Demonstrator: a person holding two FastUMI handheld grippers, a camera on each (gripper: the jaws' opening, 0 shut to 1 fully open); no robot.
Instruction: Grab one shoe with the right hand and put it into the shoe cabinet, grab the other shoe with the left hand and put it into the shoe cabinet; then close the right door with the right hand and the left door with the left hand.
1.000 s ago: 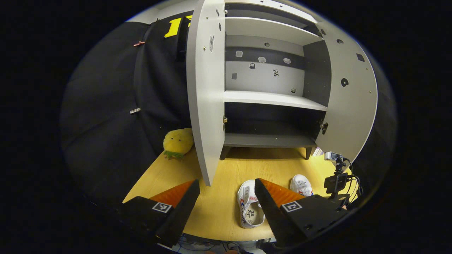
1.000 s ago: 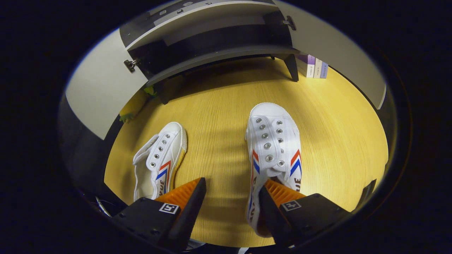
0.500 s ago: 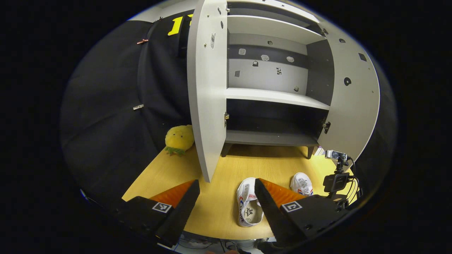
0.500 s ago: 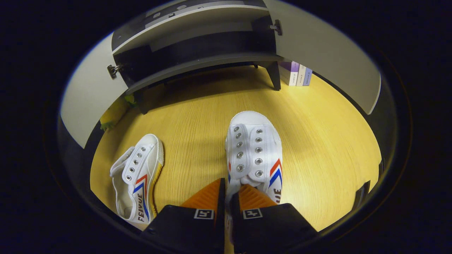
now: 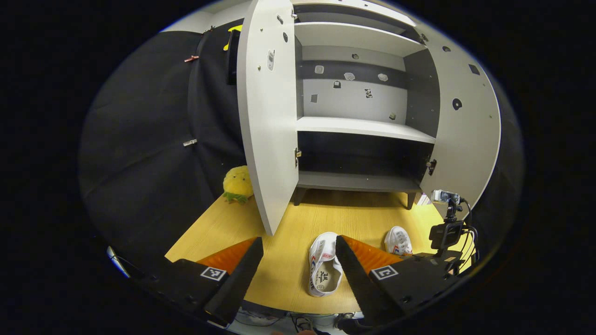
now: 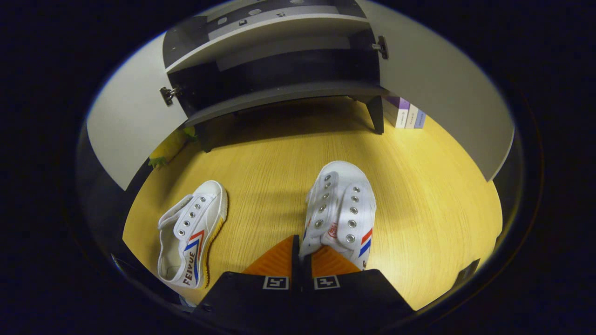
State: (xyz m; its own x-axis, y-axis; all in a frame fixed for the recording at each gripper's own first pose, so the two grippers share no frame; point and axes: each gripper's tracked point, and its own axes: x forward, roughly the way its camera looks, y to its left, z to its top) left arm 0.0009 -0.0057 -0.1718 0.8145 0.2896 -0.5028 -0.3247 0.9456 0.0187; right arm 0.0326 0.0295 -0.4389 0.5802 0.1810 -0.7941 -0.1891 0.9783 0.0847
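right hand-held gripper (image 6: 300, 260): clenched on the inner side wall of the white canvas shoe with red-blue chevrons (image 6: 342, 209), probably barely off the wood-grain tabletop (image 6: 433, 186).
left hand-held gripper (image 5: 298, 260): released, holding nothing.
other white shoe (image 6: 191, 232): flat on the tabletop.
step: lift toe-level, clear the grey shoe cabinet's lower shelf (image 6: 279, 95) lip.

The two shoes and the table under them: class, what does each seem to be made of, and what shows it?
Shoes: likely white canvas, matte, with metal eyelets; the left one shows a yellowish, probably rubber, sole edge. Table: wood or wood-look laminate, with fine straight grain lines and a slight sheen.
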